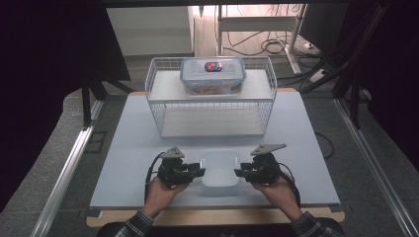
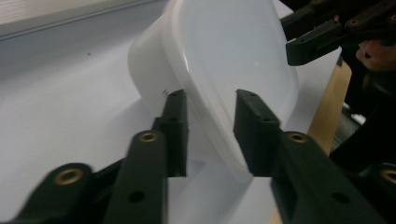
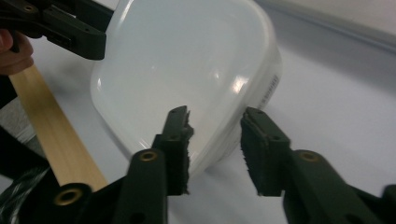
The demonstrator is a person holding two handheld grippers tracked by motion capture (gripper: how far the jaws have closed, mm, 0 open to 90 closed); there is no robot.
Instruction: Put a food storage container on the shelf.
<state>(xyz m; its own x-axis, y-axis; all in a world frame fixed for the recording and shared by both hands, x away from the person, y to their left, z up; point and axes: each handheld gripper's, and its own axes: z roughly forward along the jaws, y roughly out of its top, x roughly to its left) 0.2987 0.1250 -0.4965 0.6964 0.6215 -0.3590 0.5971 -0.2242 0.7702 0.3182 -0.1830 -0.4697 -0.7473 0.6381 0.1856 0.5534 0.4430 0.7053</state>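
Holding white tub (image 1: 220, 168) at table's (image 1: 123, 163) six-o'clock edge; your left gripper (image 1: 198, 172) straddles its nine-o'clock rim, right gripper (image 1: 239, 172) its three-o'clock rim; jaws not visibly clamped; right gripper view shows side label (image 3: 270, 87), print unreadable; high view adds lidded box (image 1: 213, 75), red-blue sticker (image 1: 214, 66), atop wire rack (image 1: 211, 114) at twelve.

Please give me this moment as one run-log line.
left gripper: open, jaws astride rim | right gripper: open, jaws astride opposite rim | white tub: empty, on table | lidded container: on wire rack
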